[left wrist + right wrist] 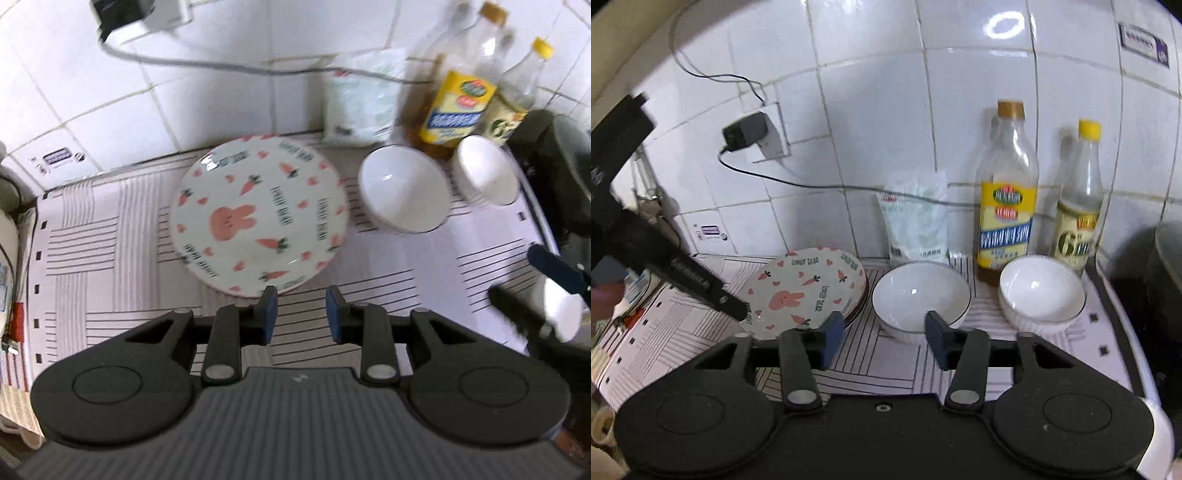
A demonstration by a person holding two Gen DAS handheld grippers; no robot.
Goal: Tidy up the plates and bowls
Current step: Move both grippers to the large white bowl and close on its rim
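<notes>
The left claw [301,314] pointed steeply down over the tabletop [110,258], its blue pads apart with nothing between them, just at the near rim of the plates. The right claw [882,339] pointed more gently downward toward the wall; its jaws stood wider apart and also held nothing.

The rabbit plate [258,214], white with a pink rabbit, carrots and hearts, lay on top of a small stack of plates [857,304] on the striped cloth. To the right of it stood a plain white bowl [404,190] with a thin dark rim. A second white bowl [485,170], ribbed on the outside, stood further right, apart from the first. Both bowls were upright and empty. Behind them, against the tiled wall [886,110], stood two bottles [1006,206] and a white bag [918,221].
</notes>
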